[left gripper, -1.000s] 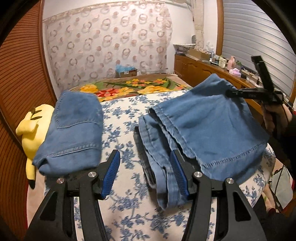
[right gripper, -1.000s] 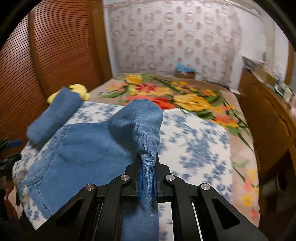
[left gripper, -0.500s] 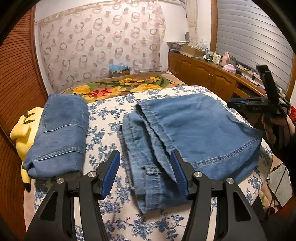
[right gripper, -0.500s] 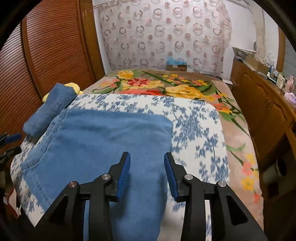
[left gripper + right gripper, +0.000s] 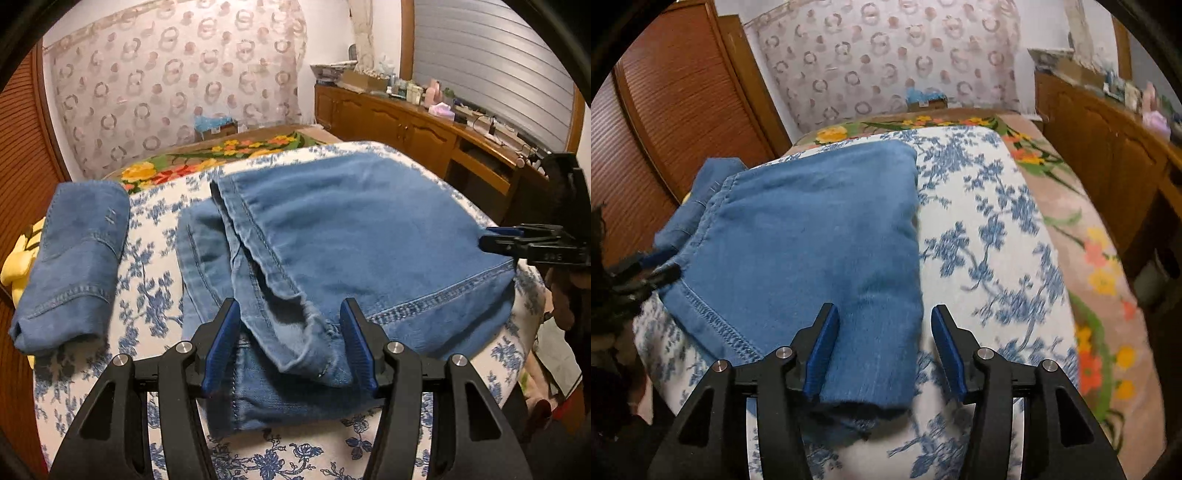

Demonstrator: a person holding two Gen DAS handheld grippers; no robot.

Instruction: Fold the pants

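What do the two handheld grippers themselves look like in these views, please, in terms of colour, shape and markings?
Both match. The left gripper and right gripper each have a matte black frame with triangular cut-outs, round silver bolt heads at the joints, and two fingers faced with ribbed blue pads. Seen side-on from the left wrist, the right gripper shows small pale lettering, too blurred to read. No cables or sleeves are visible.

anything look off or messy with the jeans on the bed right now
The fold is uneven. On the jeans, the top layer sits skewed, so lower layers stick out along the left side and the near corner bunches up between the open left hand-held gripper fingers. The second folded pair beside it looks tidy.
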